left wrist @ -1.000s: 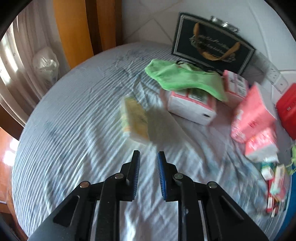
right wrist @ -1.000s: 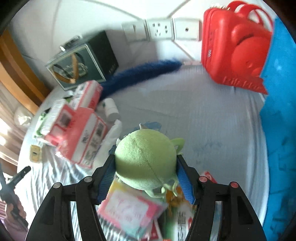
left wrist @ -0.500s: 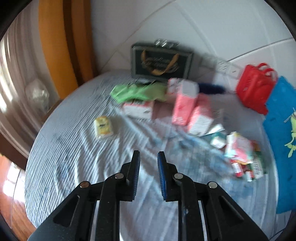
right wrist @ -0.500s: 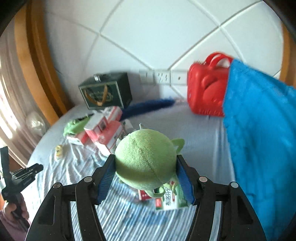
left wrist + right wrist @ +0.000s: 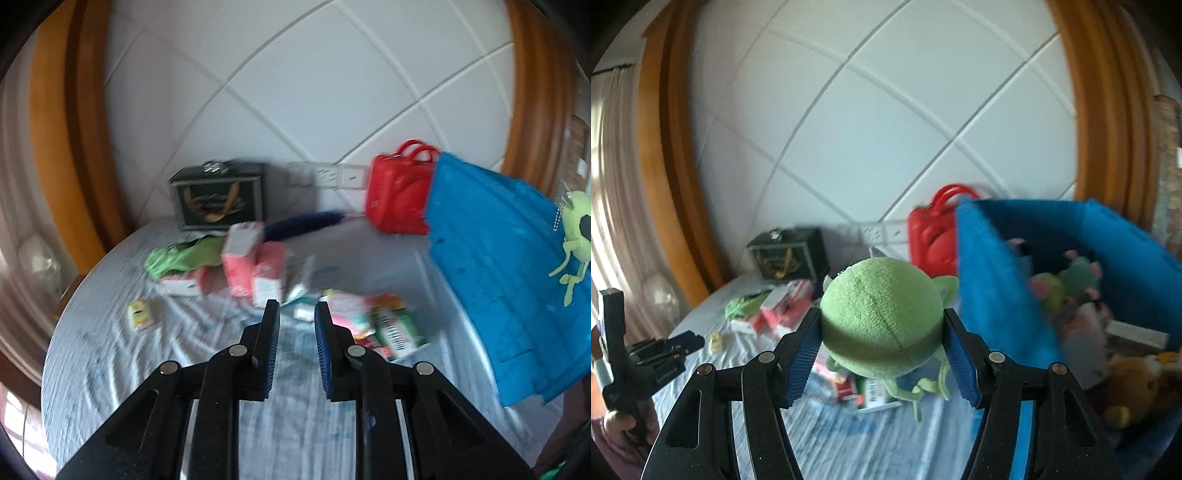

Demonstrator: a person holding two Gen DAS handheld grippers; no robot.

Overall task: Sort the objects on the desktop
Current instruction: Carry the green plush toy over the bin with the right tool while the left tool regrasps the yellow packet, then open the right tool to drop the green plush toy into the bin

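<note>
Gripping a green plush toy [image 5: 881, 317], the right gripper [image 5: 881, 360] is hanging beside a blue bin [image 5: 993, 291] of stuffed toys. The left gripper [image 5: 296, 345] is hovering narrow and empty above scattered packets [image 5: 255, 266] on the bed [image 5: 110, 354].

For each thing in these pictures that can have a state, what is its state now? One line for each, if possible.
Left gripper: jaws shut, nothing between them.
Right gripper: jaws shut on the round green plush toy.
Round green plush toy: held in the air, legs dangling.
Blue fabric storage box: open at the top, soft toys inside.
Red plastic case with handles: upright, closed.
Dark gift box: upright, closed.
</note>
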